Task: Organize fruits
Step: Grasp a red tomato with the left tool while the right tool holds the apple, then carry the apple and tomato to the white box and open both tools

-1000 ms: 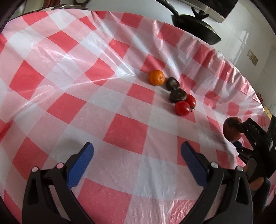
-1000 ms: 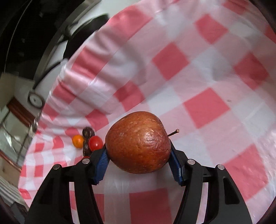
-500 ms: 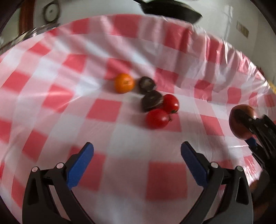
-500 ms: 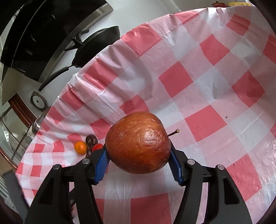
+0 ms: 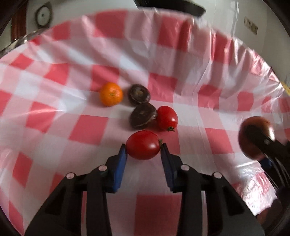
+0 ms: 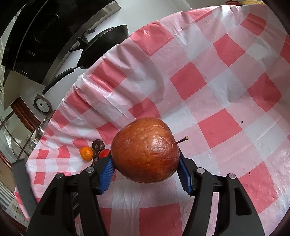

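Observation:
On the red-and-white checked cloth [image 5: 90, 127] lies a cluster: an orange [image 5: 111, 93], two dark brown wrinkled fruits [image 5: 139, 94] [image 5: 143, 118] and a red tomato [image 5: 167, 118]. A nearer tomato [image 5: 143, 145] sits between the blue pads of my left gripper [image 5: 143, 148]; the jaws are closing and touch both of its sides. My right gripper [image 6: 145, 161] is shut on a reddish-brown apple [image 6: 145, 150] and holds it above the cloth. From the left wrist view that apple [image 5: 256, 137] hangs at the right. The orange [image 6: 86, 153] shows small beyond the apple.
A black pan [image 6: 103, 49] with a long handle stands on the white counter behind the table's far edge, under a dark hood [image 6: 36, 36]. A round dial [image 5: 43, 16] sits at the back left. Checked cloth [image 6: 217, 90] stretches to the right of the apple.
My left gripper has moved in on the fruit cluster and its wide-open jaws have closed around the nearest tomato. The right gripper still holds the apple and has kept still.

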Motion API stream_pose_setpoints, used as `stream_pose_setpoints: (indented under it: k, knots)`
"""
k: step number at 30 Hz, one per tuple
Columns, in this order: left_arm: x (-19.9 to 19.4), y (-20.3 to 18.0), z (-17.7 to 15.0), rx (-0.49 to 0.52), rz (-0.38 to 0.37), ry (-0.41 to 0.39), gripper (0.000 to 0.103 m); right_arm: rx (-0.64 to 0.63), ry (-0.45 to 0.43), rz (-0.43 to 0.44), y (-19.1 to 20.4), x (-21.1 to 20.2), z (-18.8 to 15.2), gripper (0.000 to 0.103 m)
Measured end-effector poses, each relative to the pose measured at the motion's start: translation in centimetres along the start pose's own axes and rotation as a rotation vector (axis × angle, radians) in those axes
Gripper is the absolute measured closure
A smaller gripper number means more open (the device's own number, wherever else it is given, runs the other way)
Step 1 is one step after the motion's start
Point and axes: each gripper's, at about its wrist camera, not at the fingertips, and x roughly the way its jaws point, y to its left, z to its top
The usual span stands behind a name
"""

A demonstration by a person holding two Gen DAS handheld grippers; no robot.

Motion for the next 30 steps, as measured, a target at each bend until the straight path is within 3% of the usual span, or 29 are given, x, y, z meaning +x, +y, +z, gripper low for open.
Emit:
stream_pose_setpoints:
  k: [9, 20, 30]
  knots:
    - [-5.6, 3.4, -4.4, -0.124, -0.006, -0.09, 0.065, -0.002, 0.008, 0.001, 0.1, 0.2, 0.0, 0.042]
    - [-5.4, 4.5, -4.5, -0.197, -0.081, -0.084, 0.065, -0.018, 0.001, -0.005, 0.4, 0.4, -0.1, 0.042]
    - [-6.6, 5.9, -5.3, -0.261, -0.062, -0.1, 0.065, -0.012, 0.016, -0.008, 0.3, 0.6, 0.0, 0.042]
